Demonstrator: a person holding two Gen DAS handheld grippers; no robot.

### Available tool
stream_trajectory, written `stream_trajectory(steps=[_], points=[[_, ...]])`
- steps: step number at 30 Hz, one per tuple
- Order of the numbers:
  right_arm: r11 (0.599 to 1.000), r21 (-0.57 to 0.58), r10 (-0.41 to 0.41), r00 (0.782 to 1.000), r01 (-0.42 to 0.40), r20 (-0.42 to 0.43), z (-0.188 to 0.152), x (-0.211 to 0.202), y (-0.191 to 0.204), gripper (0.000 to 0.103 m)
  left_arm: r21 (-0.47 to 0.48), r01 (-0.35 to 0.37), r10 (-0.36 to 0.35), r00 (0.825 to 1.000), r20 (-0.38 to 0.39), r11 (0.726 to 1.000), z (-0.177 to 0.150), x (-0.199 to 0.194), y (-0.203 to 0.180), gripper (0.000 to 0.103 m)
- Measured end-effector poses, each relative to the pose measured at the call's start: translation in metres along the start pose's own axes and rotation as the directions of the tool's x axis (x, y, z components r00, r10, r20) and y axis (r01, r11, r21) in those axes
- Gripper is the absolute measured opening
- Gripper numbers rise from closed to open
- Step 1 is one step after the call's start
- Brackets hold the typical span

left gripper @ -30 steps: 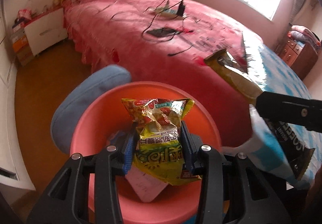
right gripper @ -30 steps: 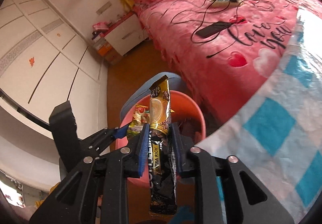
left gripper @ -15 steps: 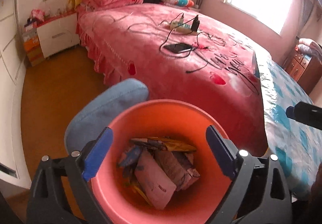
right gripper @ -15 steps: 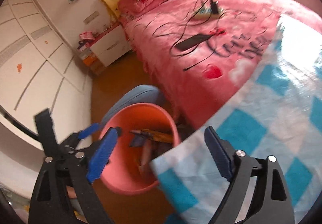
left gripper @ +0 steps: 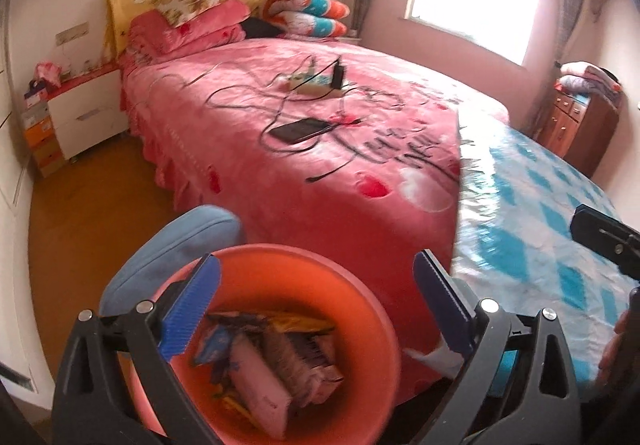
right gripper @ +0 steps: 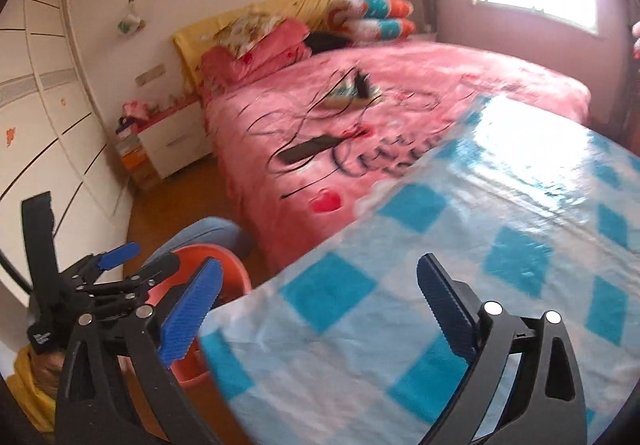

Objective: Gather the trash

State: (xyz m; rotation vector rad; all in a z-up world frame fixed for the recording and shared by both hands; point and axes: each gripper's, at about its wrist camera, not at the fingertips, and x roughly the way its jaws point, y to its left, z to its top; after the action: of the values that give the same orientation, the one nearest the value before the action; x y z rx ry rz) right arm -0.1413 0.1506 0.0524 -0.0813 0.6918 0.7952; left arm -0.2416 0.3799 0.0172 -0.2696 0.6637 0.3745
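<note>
An orange bin (left gripper: 360, 309) sits on the floor by the bed and holds several wrappers (left gripper: 276, 361). My left gripper (left gripper: 316, 305) is open and empty, just above the bin. My right gripper (right gripper: 318, 309) is open and empty, over the edge of the blue-checked table cover (right gripper: 500, 257). The bin's rim (right gripper: 236, 273) shows at the lower left of the right wrist view, with the left gripper (right gripper: 120, 265) above it. No trash shows on the table cover.
A pink bed (left gripper: 320, 125) carries a phone (left gripper: 300, 129), cables and a power strip (left gripper: 316, 85). A blue cushion (left gripper: 172, 245) lies behind the bin. A white nightstand (left gripper: 84, 117) stands at the left, a wooden dresser (left gripper: 576, 125) at the right.
Both grippers opened and dropped their wrappers into the bin: the left the yellow snack bag, the right the coffee stick pack. Both then lifted, and the right swung over the table.
</note>
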Motion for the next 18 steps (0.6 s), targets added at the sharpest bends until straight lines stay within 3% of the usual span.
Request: stream_trajectory(steps=[10, 18], points=[[0.988, 0.040, -0.152, 0.986, 0.150, 0.074, -0.006, -0.033, -0.044, 0.098, 0.038, 0.098, -0.101, 0.992, 0.075, 0.994, 0.016, -0.009, -0.064, 0.098], [0.975, 0.067, -0.219, 0.971, 0.213, 0.099, -0.018, -0.053, -0.070, 0.098, 0.039, 0.138, -0.141, 0.986, 0.090, 0.990, 0.021, -0.010, -0.101, 0.099]])
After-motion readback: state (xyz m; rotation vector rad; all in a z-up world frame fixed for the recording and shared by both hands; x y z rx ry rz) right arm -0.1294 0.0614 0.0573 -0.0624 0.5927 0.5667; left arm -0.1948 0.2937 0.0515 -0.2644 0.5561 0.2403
